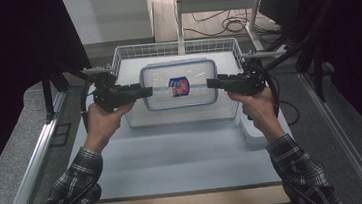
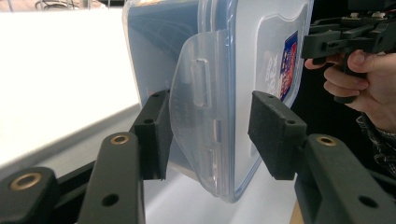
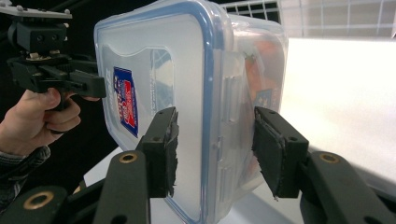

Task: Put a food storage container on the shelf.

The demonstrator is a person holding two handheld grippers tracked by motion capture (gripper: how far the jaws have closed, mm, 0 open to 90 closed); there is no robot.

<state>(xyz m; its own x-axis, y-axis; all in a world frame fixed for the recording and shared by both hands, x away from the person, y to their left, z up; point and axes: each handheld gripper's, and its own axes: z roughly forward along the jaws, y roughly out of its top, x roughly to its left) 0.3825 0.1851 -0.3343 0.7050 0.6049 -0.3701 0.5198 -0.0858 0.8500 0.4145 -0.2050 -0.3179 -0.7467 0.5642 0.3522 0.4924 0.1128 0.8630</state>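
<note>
The left gripper has its fingers clamped top and bottom on the left end of the clear lidded container, the hinged locking flap of that end lying between them. The pinch there looks meant to carry one end without pressing on the flat lid. The container, with a blue-rimmed lid and a red and blue label, hangs level between the two sets of fingers, above the white wire basket on the desk; it seems to be held clear of the basket floor. At its right end the right gripper mirrors the hold, its fingers closed across lid and base. Gripping both short ends keeps the load balanced and stops it tipping.
</note>
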